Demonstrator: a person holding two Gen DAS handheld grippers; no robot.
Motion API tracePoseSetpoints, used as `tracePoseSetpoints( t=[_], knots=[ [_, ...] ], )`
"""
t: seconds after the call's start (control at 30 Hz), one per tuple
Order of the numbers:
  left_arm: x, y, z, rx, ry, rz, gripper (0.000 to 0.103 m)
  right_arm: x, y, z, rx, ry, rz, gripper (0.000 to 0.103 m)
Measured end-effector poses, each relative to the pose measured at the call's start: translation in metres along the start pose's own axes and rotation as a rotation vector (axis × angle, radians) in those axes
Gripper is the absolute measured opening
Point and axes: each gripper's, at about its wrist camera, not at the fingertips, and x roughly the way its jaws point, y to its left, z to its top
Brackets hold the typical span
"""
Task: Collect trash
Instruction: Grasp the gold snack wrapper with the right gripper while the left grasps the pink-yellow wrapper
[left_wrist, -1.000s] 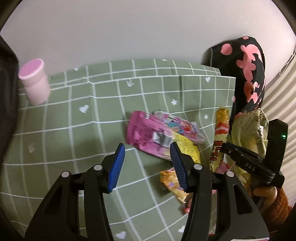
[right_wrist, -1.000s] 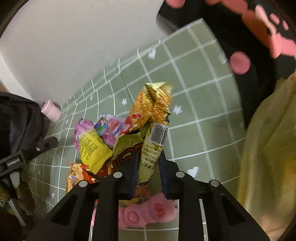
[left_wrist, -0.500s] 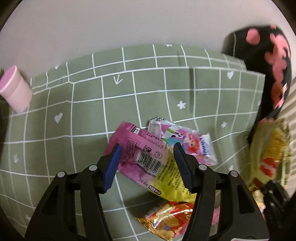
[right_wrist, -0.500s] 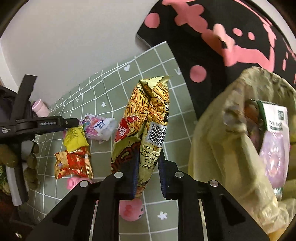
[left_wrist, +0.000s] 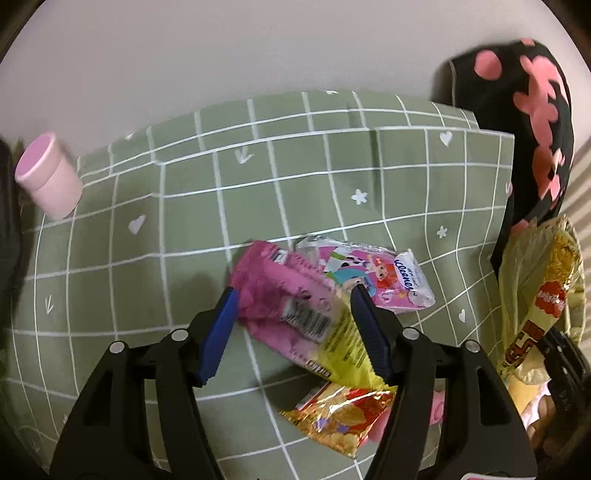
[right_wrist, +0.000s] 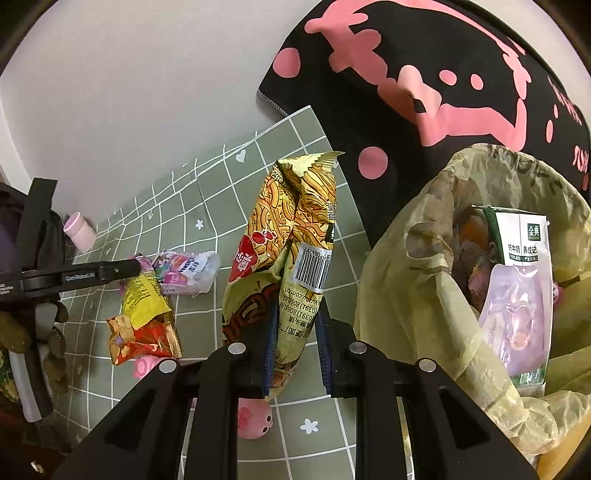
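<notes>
My left gripper (left_wrist: 293, 295) points down at a pink-and-yellow wrapper (left_wrist: 284, 299) on the green grid tablecloth (left_wrist: 184, 221). Its jaws are opening, and the wrapper lies between the blue pads without being pressed. A cartoon tissue pack (left_wrist: 373, 273) lies just beyond it, and a red-and-gold snack packet (left_wrist: 340, 413) lies nearer. My right gripper (right_wrist: 295, 310) is shut on a golden noodle packet (right_wrist: 291, 229) and holds it upright in the air beside a yellowish trash bag (right_wrist: 406, 280). The bag holds a milk carton (right_wrist: 524, 236) and other rubbish.
A pink cup (left_wrist: 48, 177) stands at the far left of the cloth by the wall. A black cloth with pink blotches (left_wrist: 524, 122) hangs behind the bag. A pink pig toy (right_wrist: 255, 417) lies under the right gripper. A dark bag (right_wrist: 22, 221) sits on the left.
The left gripper came forward over the pink wrapper and its jaws widened. The right gripper carried the noodle packet away from the pile and up beside the trash bag.
</notes>
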Motion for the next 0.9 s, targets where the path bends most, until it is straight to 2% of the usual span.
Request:
tracePoseSetpoints(
  t=[0.1,0.17,0.43,0.53,0.57,0.6,0.67,0.73,0.9],
  knots=[
    [-0.007,0.017,-0.006,-0.104,0.001,-0.038,0.063,-0.001,0.003,0.0,-0.011,-0.008,0.0,0.019],
    [-0.006,0.022,-0.007,-0.132,0.003,-0.063,0.063,0.001,0.005,-0.001,-0.019,-0.008,0.001,0.019],
    [0.022,-0.001,-0.004,-0.034,-0.027,-0.007,0.062,0.004,0.003,-0.005,-0.018,-0.01,0.011,0.019],
    [0.02,-0.004,-0.008,0.016,-0.083,-0.024,0.047,0.001,0.001,-0.006,-0.01,-0.022,0.016,0.019],
    [0.018,-0.008,-0.01,0.042,-0.107,-0.045,0.032,0.001,0.001,-0.007,-0.009,-0.025,0.016,0.019],
    [0.016,-0.011,-0.012,0.061,-0.123,-0.06,0.02,-0.001,0.0,-0.006,-0.007,-0.029,0.016,0.019],
    [0.01,-0.016,-0.016,0.094,-0.156,-0.082,0.01,-0.003,0.0,-0.006,-0.003,-0.037,0.015,0.019],
    [0.002,-0.017,-0.017,0.107,-0.181,-0.112,0.005,-0.006,0.0,-0.005,-0.001,-0.046,0.013,0.019],
    [-0.026,-0.01,-0.016,0.12,-0.246,-0.167,0.004,-0.017,0.0,-0.002,0.003,-0.077,0.01,0.019]
  ],
)
